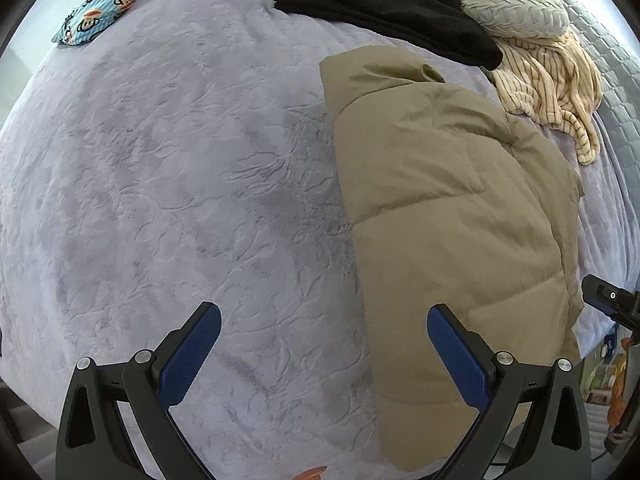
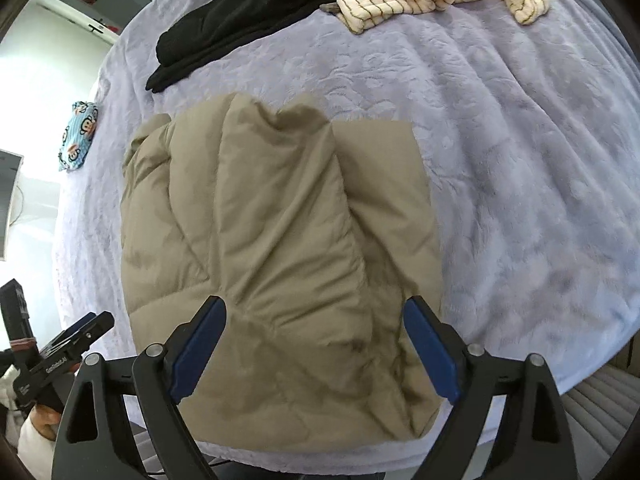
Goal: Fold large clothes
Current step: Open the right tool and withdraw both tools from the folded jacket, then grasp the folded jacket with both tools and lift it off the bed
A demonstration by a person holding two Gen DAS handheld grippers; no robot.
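My left gripper [image 1: 324, 356] has its jaws spread wide, holding nothing; the blue pads [image 1: 192, 354] hang over the lavender bed [image 1: 160, 180] at the bottom of the left wrist view, the right-hand pad just over the jacket's edge. My right gripper [image 2: 316, 348] also has its jaws spread wide with nothing pinched; the jacket lies below and between the pads, which do not press on it.

The jacket [image 2: 260, 240] is a tan quilted puffer, lying folded into a long bundle on the bed. In the right wrist view it fills the centre and lower middle of the frame, with a ridge of fabric running up its middle and a flatter panel along its right side. In the left wrist view it [image 1: 440, 200] runs down the right half of the frame, its near end reaching the bed's edge.

At the top of both views lie a black garment [image 1: 384, 8] and a striped cream one [image 1: 552, 80], apart from the jacket. A blue monkey-print bundle [image 1: 100, 8] sits at the upper left of the left wrist view.
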